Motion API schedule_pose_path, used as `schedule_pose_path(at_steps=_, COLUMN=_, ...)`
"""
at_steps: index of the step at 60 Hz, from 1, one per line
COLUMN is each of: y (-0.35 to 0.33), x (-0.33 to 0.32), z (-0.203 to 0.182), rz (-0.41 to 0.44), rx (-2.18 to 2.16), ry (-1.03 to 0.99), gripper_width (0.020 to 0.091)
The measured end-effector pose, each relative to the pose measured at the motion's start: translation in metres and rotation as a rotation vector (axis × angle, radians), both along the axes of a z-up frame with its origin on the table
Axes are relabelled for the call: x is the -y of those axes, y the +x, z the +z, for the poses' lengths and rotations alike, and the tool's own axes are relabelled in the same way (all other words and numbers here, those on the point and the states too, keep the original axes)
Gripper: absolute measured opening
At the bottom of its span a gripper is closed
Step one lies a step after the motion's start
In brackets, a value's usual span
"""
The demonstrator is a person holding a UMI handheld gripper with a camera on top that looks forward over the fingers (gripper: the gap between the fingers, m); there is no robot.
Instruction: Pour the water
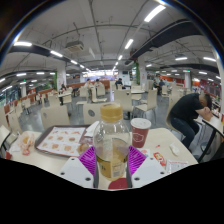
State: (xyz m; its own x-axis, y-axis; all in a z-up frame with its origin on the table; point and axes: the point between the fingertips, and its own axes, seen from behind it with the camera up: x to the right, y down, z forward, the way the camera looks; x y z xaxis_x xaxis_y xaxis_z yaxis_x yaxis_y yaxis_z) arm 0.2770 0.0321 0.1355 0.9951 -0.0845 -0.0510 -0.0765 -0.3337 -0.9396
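Note:
A clear plastic bottle (111,140) with a white cap and yellowish liquid in its lower half stands upright between my fingers. My gripper (112,160) is shut on the bottle, with both purple pads (88,160) pressed against its sides. Just beyond the bottle, slightly to the right, a red and white paper cup (140,131) stands on the white table (175,150). The bottle's base is hidden behind the gripper body.
A tray (62,140) with printed pictures lies on the table left of the bottle. A person in dark clothes (190,113) sits at the right. Behind them spreads a canteen hall with several tables and chairs (95,100).

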Motion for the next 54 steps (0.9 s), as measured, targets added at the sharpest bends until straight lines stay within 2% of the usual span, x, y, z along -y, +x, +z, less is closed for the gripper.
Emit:
schedule_pose_path(at_steps=3, y=0.003, x=0.002, z=-0.027, rz=0.001, rx=0.031, ry=-0.037, gripper_width=0.0367)
schedule_pose_path(at_steps=14, y=0.027, x=0.018, z=-0.076, rz=-0.014, rx=0.019, ry=-0.102, gripper_width=0.0375)
schedule_pose_path(at_steps=21, y=0.024, x=0.020, z=-0.085, rz=-0.006, rx=0.032, ry=-0.074, gripper_width=0.0380)
schedule_pose_path(at_steps=32, y=0.024, x=0.024, z=-0.090, rz=-0.020, rx=0.027, ry=-0.107, gripper_width=0.0520)
schedule_pose_path(at_steps=34, y=0.028, x=0.030, z=-0.088, rz=-0.032, rx=0.036, ry=-0.132, gripper_width=0.0595)
schedule_pose_path(at_steps=37, y=0.028, x=0.036, z=-0.088, rz=-0.046, rx=0.043, ry=-0.162, gripper_width=0.0790)
schedule_pose_path(at_steps=39, y=0.027, x=0.041, z=-0.088, rz=-0.048, rx=0.039, ry=-0.182, gripper_width=0.0869)
schedule_pose_path(at_steps=42, y=0.023, x=0.052, z=-0.085, rz=-0.049, rx=0.040, ry=-0.205, gripper_width=0.0839)
schedule_pose_path(at_steps=54, y=-0.008, x=0.119, z=-0.053, rz=-0.083, rx=0.052, ry=-0.303, gripper_width=0.0851)
